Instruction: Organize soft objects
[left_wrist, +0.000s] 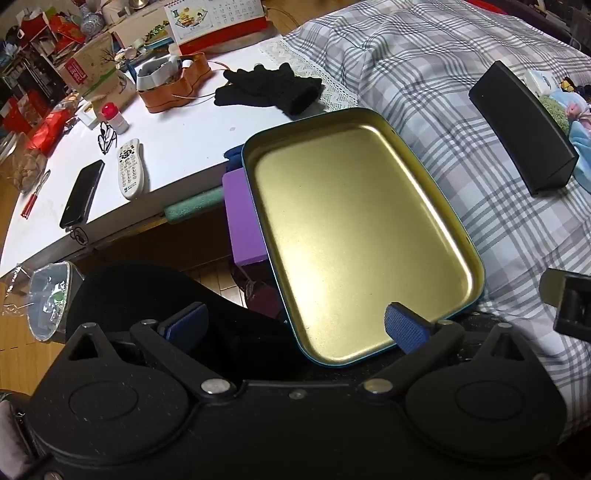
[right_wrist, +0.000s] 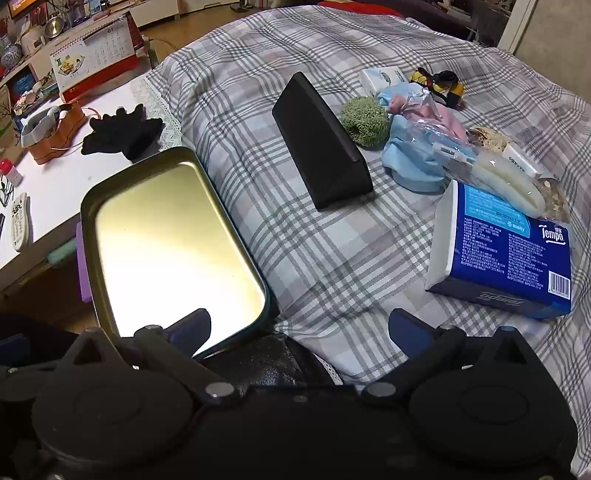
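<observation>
Left gripper (left_wrist: 295, 325) and right gripper (right_wrist: 299, 328) both spread wide, holding nothing, above gold-lined tin tray (right_wrist: 173, 236); black gloves (left_wrist: 269, 88), probably 2, beyond it.

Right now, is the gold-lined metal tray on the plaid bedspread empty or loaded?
Empty. The gold-lined, teal-rimmed metal tray shows bare floor wall to wall in both wrist views; the soft items are still in a pile on the plaid bedspread.

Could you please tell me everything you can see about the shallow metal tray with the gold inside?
The shallow rectangular metal tray has rounded corners, a glossy gold interior and a teal outer rim. It is empty and lies open side up at the edge of the grey plaid bedcover, overhanging a purple block beside the white table. Neither gripper touches it.
</observation>
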